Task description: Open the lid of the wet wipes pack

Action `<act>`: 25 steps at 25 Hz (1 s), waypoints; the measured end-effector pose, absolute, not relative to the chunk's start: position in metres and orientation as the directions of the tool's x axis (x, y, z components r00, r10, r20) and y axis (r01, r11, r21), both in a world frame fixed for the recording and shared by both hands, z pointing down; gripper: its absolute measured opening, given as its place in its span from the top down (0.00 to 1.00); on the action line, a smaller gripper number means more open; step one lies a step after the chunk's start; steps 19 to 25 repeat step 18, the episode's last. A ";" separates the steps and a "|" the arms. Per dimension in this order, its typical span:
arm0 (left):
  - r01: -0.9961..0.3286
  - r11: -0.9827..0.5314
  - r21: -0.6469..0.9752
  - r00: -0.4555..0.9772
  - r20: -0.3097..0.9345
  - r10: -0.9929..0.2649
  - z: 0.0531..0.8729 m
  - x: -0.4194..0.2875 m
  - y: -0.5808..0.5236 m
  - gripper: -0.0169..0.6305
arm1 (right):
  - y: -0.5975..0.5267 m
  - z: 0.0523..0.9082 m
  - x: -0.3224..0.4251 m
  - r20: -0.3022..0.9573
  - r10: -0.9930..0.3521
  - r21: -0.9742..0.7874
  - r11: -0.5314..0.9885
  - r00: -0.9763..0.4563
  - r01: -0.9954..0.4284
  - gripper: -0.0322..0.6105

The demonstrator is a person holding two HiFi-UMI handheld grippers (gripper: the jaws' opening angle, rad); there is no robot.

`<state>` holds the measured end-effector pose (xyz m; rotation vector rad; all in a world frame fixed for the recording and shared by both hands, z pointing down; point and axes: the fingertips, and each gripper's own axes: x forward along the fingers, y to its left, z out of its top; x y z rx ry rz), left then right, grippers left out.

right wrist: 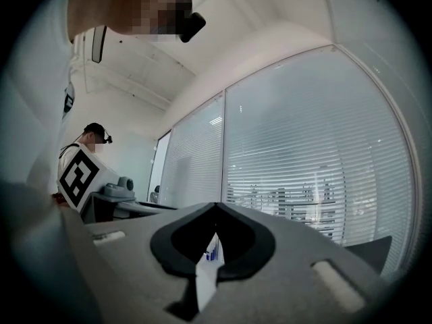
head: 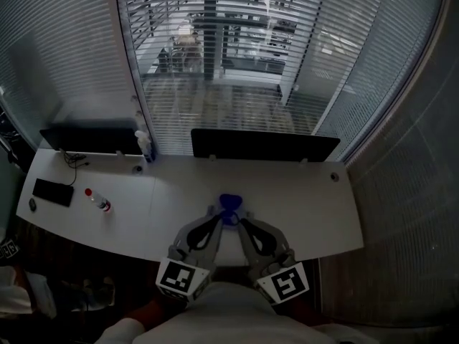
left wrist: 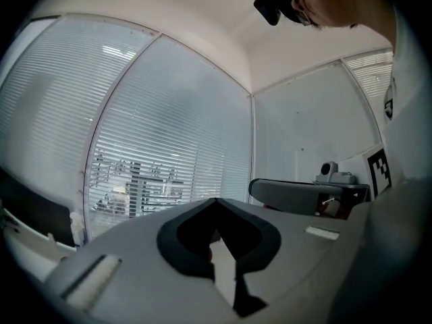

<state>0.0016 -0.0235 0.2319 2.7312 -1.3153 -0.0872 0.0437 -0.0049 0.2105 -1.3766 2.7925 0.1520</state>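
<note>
In the head view the wet wipes pack (head: 229, 204) shows as a small blue thing on the white desk (head: 308, 206), near the front edge. Both grippers lie on the desk and converge on it from the near side. My left gripper (head: 223, 218) and right gripper (head: 239, 219) have their tips right at the pack's near edge. In each gripper view the jaws meet at the tip, shut, with nothing seen clamped. A white strip with blue print (right wrist: 211, 250) shows through the gap of the right gripper (right wrist: 216, 206). Only white shows through the gap of the left gripper (left wrist: 216, 201).
A clear bottle with a red cap (head: 97, 201) and a black phone (head: 52, 192) lie at the desk's left. Two dark screens (head: 262, 145) and a spray bottle (head: 145, 147) line the far edge before blinds. Another person (right wrist: 86, 147) stands far off.
</note>
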 end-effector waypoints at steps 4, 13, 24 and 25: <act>-0.775 -0.621 0.116 0.625 -0.002 -0.780 0.241 0.000 -0.024 0.97 | -0.008 0.211 0.041 -0.076 -0.788 0.078 0.606 -0.611 -0.792 0.95; -0.772 -0.625 0.112 0.630 0.009 -0.777 0.242 0.002 -0.028 0.97 | -0.008 0.203 0.032 -0.108 -0.765 0.051 0.634 -0.635 -0.772 0.95; -0.769 -0.628 0.123 0.633 0.004 -0.774 0.245 0.002 -0.030 0.97 | -0.011 0.211 0.037 -0.077 -0.777 0.086 0.619 -0.625 -0.781 0.95; -0.769 -0.628 0.123 0.633 0.004 -0.774 0.245 0.002 -0.030 0.97 | -0.011 0.211 0.037 -0.077 -0.777 0.086 0.619 -0.625 -0.781 0.95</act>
